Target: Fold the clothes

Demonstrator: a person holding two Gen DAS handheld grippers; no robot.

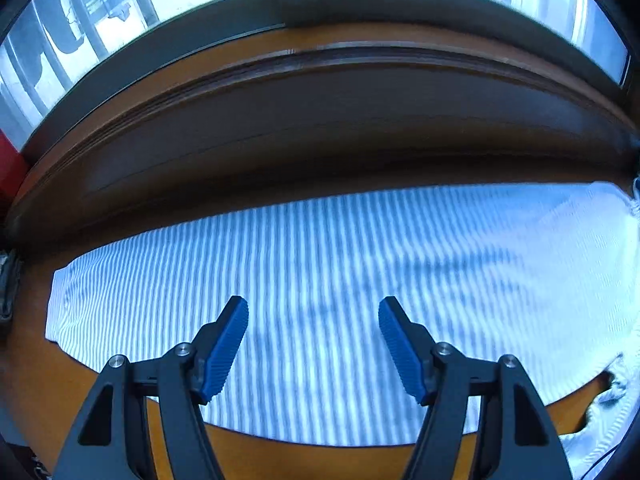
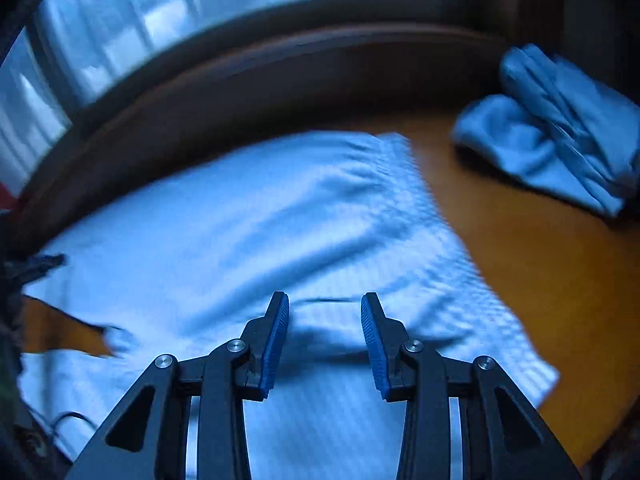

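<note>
While the striped garment (image 1: 320, 280) is lying flat on the worktop (image 1: 280, 460), ready for folding, both grippers are hovering above it. The left gripper (image 1: 313, 342) and right gripper (image 2: 325, 342) are holding their jaws released, grasping nothing.

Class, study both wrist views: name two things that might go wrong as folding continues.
1. The striped white-and-blue garment lies close to the wooden table's near edge; a pull might drag it off.
2. The right gripper and left gripper are open and hold nothing; they may pinch only the top layer at the gathered waistband.
</note>
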